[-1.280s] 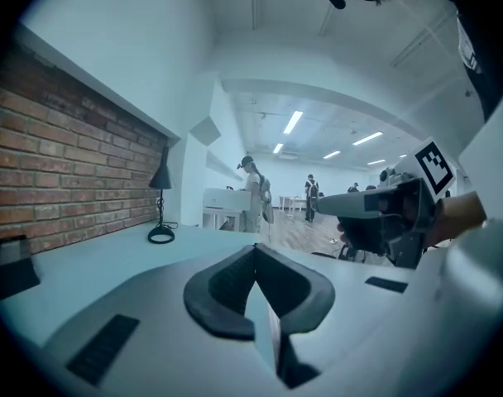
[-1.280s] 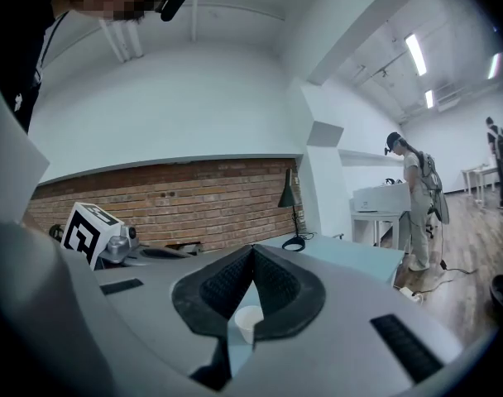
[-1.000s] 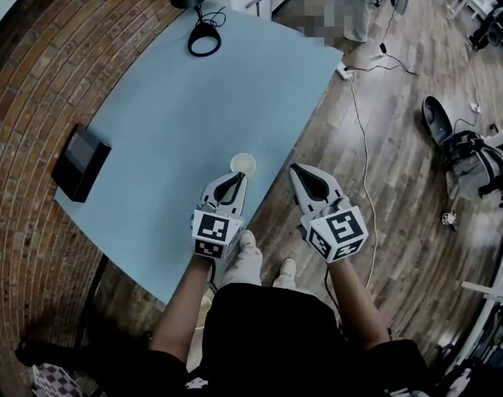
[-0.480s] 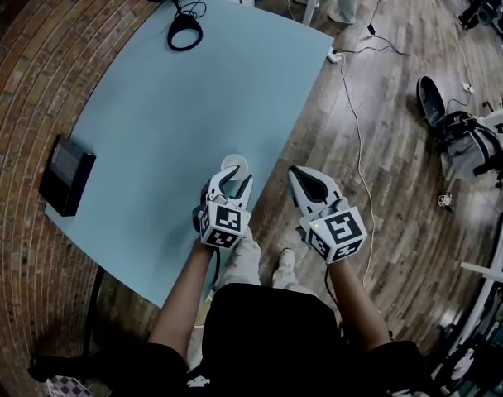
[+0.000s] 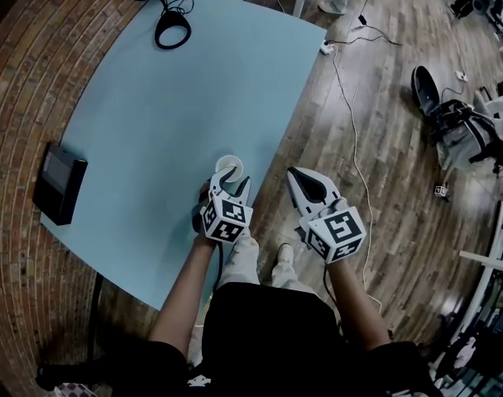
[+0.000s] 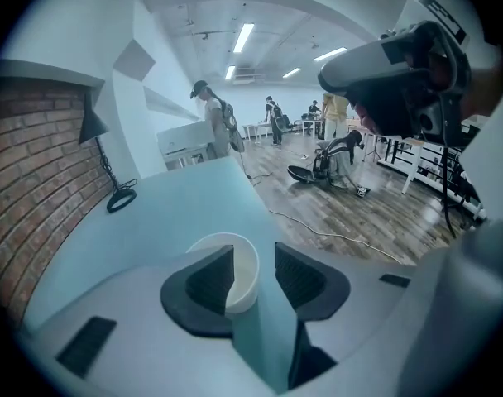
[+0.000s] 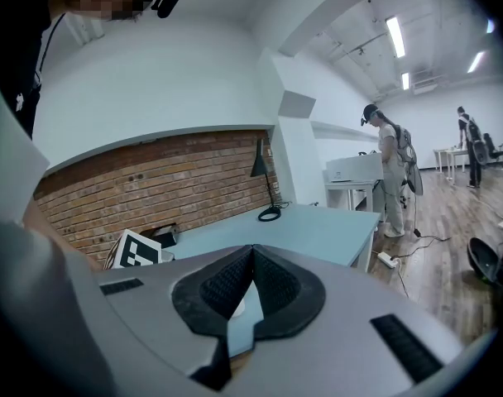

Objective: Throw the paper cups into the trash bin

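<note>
A white paper cup (image 5: 228,165) stands upright near the right edge of the pale blue table (image 5: 169,98). My left gripper (image 5: 228,184) is right at it, jaws opening. In the left gripper view the cup (image 6: 245,278) has its near wall between the jaws of the left gripper (image 6: 253,256); the left pad overlaps the rim and the right pad stands clear of it. My right gripper (image 5: 294,174) hangs over the wood floor beside the table, shut with nothing in it, as the right gripper view also shows of the right gripper (image 7: 252,256). No trash bin shows.
A black lamp with a ring base (image 5: 172,31) stands at the table's far end and a black box (image 5: 59,182) at its left edge. A white cable (image 5: 351,122) runs along the floor. Dark equipment (image 5: 450,131) lies at the right. People stand far back (image 6: 212,122).
My left gripper has gone from shut to open and moved up to the cup, its tips now at the cup's rim. The right gripper stays shut in place.
</note>
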`<state>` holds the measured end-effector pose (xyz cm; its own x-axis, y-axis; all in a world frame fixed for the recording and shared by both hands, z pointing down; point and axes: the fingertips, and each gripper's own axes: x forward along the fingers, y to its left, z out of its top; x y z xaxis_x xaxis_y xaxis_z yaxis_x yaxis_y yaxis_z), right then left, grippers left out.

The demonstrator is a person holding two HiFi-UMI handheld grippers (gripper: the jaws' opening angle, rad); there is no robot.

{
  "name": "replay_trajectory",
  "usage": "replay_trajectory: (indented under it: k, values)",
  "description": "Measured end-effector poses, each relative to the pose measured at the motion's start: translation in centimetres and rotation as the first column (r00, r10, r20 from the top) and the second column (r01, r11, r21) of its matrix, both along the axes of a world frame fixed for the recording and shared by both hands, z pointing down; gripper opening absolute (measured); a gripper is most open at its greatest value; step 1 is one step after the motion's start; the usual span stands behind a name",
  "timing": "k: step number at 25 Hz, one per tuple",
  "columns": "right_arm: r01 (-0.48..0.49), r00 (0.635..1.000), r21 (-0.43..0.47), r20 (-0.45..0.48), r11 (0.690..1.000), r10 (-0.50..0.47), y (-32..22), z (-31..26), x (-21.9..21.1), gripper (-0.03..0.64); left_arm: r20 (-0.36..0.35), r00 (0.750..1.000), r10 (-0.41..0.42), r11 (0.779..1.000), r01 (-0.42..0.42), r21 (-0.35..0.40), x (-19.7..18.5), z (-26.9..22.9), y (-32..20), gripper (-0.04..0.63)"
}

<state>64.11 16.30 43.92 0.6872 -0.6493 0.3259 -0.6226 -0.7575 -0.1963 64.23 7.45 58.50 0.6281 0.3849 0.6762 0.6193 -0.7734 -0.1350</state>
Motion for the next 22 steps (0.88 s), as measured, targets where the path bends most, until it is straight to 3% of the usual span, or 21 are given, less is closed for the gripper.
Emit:
replay_trajectory:
  k: [4, 14, 22]
  values:
    - [-0.003, 1.0, 0.002, 0.009, 1.0, 0.003, -0.1, 0.27, 0.01, 0.005, 0.02, 1.0, 0.002, 1.0, -0.002, 0.017, -0.1, 0.45, -0.12, 0.163]
    - [-0.005, 1.0, 0.004, 0.013, 1.0, 0.005, 0.0, 0.49, -0.07, 0.005, 0.02, 0.999, -0.032, 0.999, 0.032, 0.034, 0.18, 0.37, -0.38, 0.04]
    - [0.003, 1.0, 0.006, 0.019, 1.0, -0.003, 0.71, 0.49, -0.26, 0.005, 0.043, 0.997, -0.061, 0.997, 0.059, 0.042, 0.07, 0.3, -0.36, 0.031]
